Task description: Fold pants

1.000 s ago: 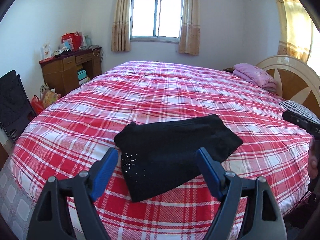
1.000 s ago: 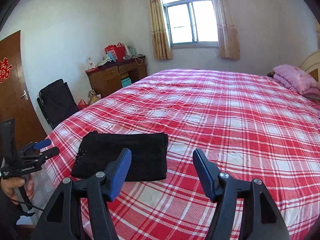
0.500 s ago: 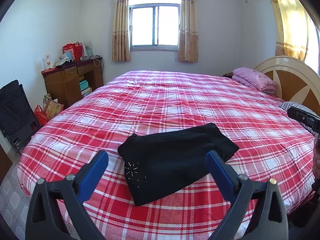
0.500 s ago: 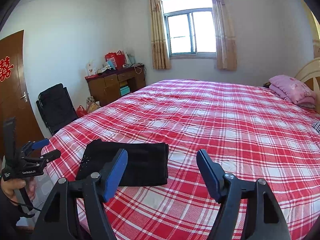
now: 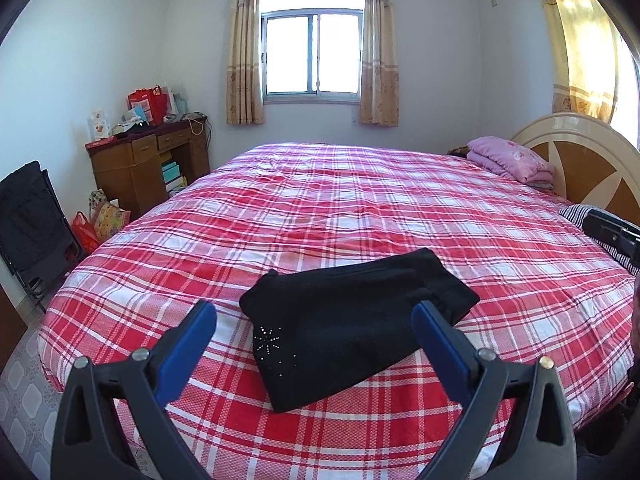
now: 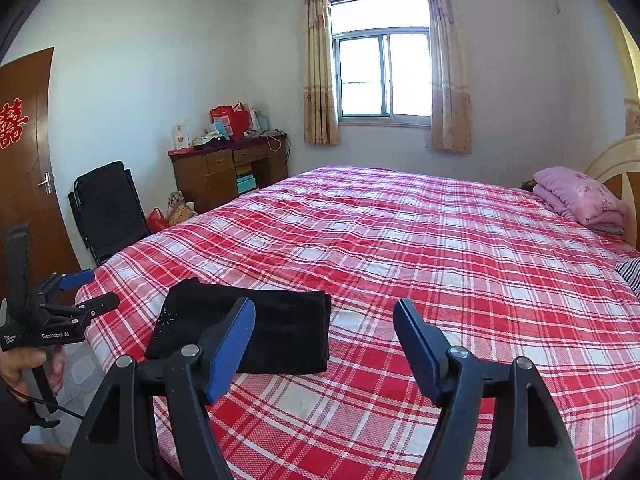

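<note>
Task so far: the pants (image 5: pixel 352 316) lie in a small, flat, black bundle with layers stacked at one end. To me the folding looks done, or almost done.
What is left: maybe only a little pat to make it neat. I see no leg or loose end sticking out.
Where the pants are: on the bed (image 5: pixel 360 200), near its front edge. In the left view they sit in the lower middle of the frame. In the right view they sit in the lower left (image 6: pixel 256 328).
Left tongs (image 5: pixel 314 322): spread wide, holding nothing. They hang in the air in front of the pants and do not touch them.
Right tongs (image 6: pixel 324 320): spread wide too, holding nothing. One blue tip sits in front of the pants in the picture, but I judge it is not touching.
Pants count: one pair, with a small sparkly star on one corner.
Tongs count: two, each with two blue tips. The left one also shows at the left edge of the right view, held in a hand (image 6: pixel 24 364).
Pink blanket (image 5: pixel 512 158): one folded pile, right side of the frame, by the headboard (image 5: pixel 592 152).
Desk (image 5: pixel 148 168): one, at the left, with bags and boxes on top.
Black chair (image 6: pixel 108 208): one, at the left by the door (image 6: pixel 24 184).
Window (image 5: pixel 312 52): one, top middle, with two curtains beside it.
</note>
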Available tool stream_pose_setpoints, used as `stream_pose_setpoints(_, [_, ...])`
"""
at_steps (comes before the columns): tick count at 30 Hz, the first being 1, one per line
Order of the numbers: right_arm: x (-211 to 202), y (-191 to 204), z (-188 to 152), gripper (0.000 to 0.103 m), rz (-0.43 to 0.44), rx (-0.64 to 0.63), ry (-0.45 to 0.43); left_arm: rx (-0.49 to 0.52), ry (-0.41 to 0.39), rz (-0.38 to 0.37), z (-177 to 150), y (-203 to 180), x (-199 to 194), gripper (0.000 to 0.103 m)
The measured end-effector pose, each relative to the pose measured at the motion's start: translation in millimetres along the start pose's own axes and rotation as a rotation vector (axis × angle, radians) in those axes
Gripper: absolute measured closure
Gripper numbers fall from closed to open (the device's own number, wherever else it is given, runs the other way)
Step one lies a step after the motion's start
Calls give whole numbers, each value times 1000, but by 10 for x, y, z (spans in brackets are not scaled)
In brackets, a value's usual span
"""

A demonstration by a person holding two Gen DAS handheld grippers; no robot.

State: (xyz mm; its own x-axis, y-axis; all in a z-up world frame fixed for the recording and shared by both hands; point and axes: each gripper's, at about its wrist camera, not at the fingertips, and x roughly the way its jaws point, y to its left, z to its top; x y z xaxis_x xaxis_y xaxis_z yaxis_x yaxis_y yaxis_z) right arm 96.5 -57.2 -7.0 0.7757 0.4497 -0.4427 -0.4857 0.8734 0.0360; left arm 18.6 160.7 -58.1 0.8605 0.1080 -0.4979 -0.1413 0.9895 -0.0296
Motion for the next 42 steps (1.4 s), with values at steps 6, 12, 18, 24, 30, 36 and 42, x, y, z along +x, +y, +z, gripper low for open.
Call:
stream_pose_setpoints(6, [13, 31, -11, 30, 1, -7, 5, 1, 0, -1, -3, 10, 3, 2])
stream_pose_setpoints(12, [13, 33, -5, 30, -3, -8, 2, 4, 6, -3, -4, 2, 9, 2])
stream_pose_setpoints(18, [8, 32, -4, 30, -1, -8, -1, 20, 18, 13, 9, -12, 25, 0])
stream_pose_setpoints(24, [-20, 17, -1, 29, 14, 3, -8, 26, 16, 38, 9, -36, 23, 0])
stream_pose_setpoints(30, [-52, 14, 9, 21, 11, 8, -21, 38, -4, 60, 25, -66, -16, 0])
stream_pose_setpoints(36, [-31, 58, -11, 21, 17, -14, -13, 31, 0, 71, 24, -38, 12, 0])
stream_pose_setpoints(42, [-5, 111, -43, 21, 20, -39, -3, 31, 14, 76, -4, -27, 41, 0])
